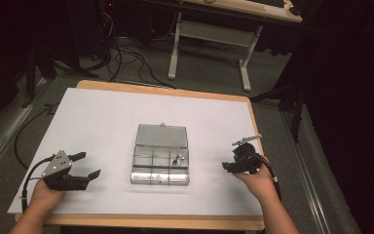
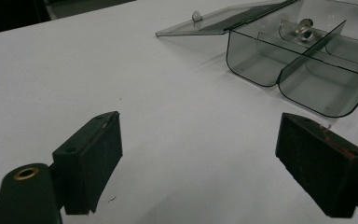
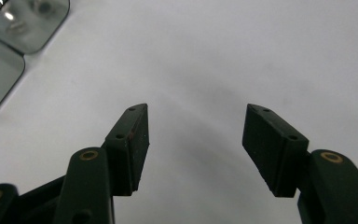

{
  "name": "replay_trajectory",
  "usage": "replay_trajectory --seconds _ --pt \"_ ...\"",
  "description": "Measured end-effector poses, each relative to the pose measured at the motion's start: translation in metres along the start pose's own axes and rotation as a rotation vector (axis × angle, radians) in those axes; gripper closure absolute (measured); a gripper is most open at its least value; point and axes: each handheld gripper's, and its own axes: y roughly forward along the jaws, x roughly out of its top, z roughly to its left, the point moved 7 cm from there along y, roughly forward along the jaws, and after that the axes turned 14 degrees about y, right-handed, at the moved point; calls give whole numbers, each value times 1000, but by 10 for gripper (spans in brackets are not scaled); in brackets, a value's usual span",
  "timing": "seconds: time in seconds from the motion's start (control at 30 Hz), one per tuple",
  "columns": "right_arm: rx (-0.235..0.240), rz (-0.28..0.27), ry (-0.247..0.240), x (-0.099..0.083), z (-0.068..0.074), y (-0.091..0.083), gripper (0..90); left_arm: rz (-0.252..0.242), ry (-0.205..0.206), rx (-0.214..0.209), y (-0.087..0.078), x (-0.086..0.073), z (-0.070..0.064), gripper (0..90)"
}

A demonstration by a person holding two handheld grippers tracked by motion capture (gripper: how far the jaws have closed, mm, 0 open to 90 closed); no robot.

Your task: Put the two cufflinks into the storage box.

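A clear plastic compartment box (image 1: 160,166) sits open near the middle of the white table (image 1: 102,122), its lid (image 1: 161,135) folded back flat toward twelve o'clock. The left gripper (image 1: 88,165) rests at about eight o'clock from the box, well apart from it, jaws spread wide with nothing between them; the right gripper (image 1: 227,166) sits at about three o'clock, near the box, jaws moderately apart and likewise empty. The likeliest trouble from here, as I judge it, is the light box skidding or tipping if a jaw catches its thin wall or a divider on the way in, since nothing pins it down; a nudge on the flat lid could also swing the whole box round on the smooth surface. The small metal part (image 1: 177,158) looks shiny and awkward to pinch, so it could squirt out of the pads and bounce into another cell or onto the table. As for contents, that metal piece, perhaps a screw or fitting though too small to tell, lies in the compartment at the back right. In the left gripper view the metal part (image 2: 304,29) sits behind a divider, and the nearer cells look empty.
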Motion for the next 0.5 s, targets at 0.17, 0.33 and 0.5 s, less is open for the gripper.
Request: replay_trajectory --seconds 0.17,0.33,0.5 --pt "28 -183 28 -7 2 0 419 -4 0 6 0 0 1 149" --pt "10 -328 -6 -25 2 7 421 1 6 12 0 0 0 149" --pt "63 -456 88 -49 -2 17 423 4 8 21 1 0 0 149"
